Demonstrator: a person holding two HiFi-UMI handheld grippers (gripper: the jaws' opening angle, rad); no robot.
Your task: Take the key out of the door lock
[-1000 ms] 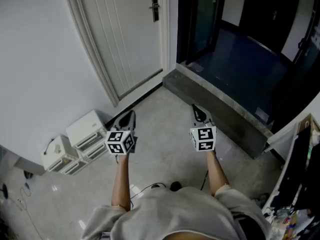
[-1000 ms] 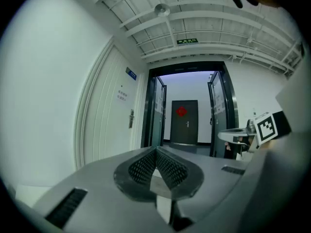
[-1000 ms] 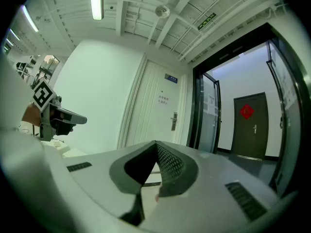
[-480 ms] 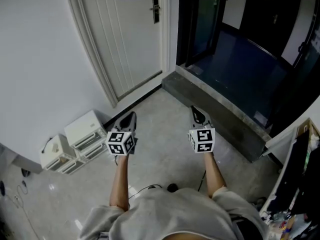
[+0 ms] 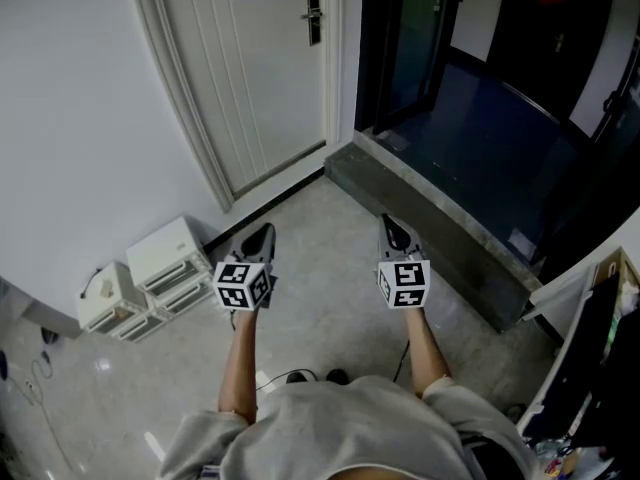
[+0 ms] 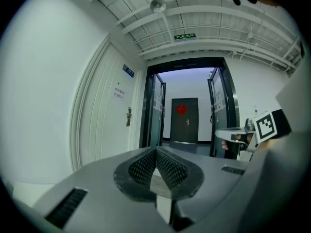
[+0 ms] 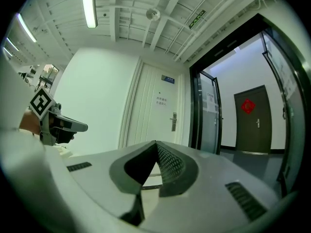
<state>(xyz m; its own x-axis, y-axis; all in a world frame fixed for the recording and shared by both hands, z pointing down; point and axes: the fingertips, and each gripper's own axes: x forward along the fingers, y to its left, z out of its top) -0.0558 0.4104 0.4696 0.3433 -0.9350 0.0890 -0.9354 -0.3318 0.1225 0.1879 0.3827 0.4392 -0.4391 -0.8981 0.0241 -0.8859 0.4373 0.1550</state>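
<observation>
The white door (image 5: 262, 78) stands shut at the top of the head view, its lock plate and handle (image 5: 313, 16) far ahead of both grippers. The lock also shows in the left gripper view (image 6: 129, 116) and the right gripper view (image 7: 173, 122); a key is too small to make out. My left gripper (image 5: 263, 231) and right gripper (image 5: 389, 220) are held side by side over the floor, pointing toward the door. Both are shut with nothing between the jaws: the left gripper's tips (image 6: 156, 148) meet, and the right gripper's tips (image 7: 155, 142) meet too.
White drawer boxes (image 5: 165, 266) sit against the left wall. A grey stone step (image 5: 440, 233) leads to a dark glass doorway on the right, with a dark door bearing a red ornament (image 6: 181, 109) beyond. Cables (image 5: 300, 376) lie on the floor by the person.
The head view has drifted slightly. Both grippers stay shut, level and side by side, about as far from the door as before.
</observation>
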